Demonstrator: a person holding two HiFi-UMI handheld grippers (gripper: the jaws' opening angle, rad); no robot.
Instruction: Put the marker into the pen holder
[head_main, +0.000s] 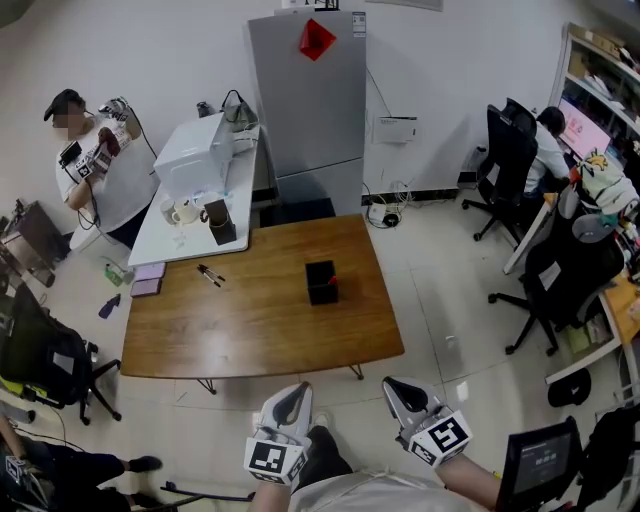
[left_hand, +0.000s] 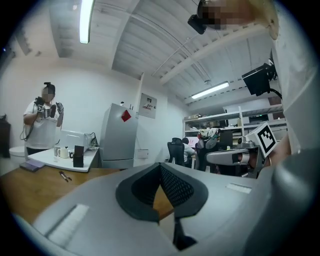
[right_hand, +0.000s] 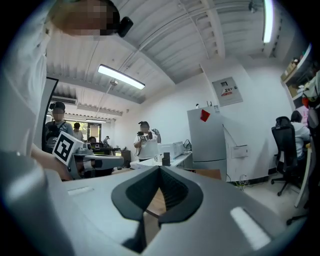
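Observation:
In the head view a black square pen holder stands near the middle of the wooden table, with something red showing at its rim. Two dark markers lie on the wood to its left; they also show small in the left gripper view as markers. My left gripper and right gripper hang close to my body, short of the table's near edge, far from both. The left gripper is shut with nothing in it. So is the right gripper.
A white side table at the back left carries mugs, a white appliance and a black box. Purple notebooks lie at the wooden table's left corner. A grey fridge stands behind. A person stands far left; office chairs crowd the right.

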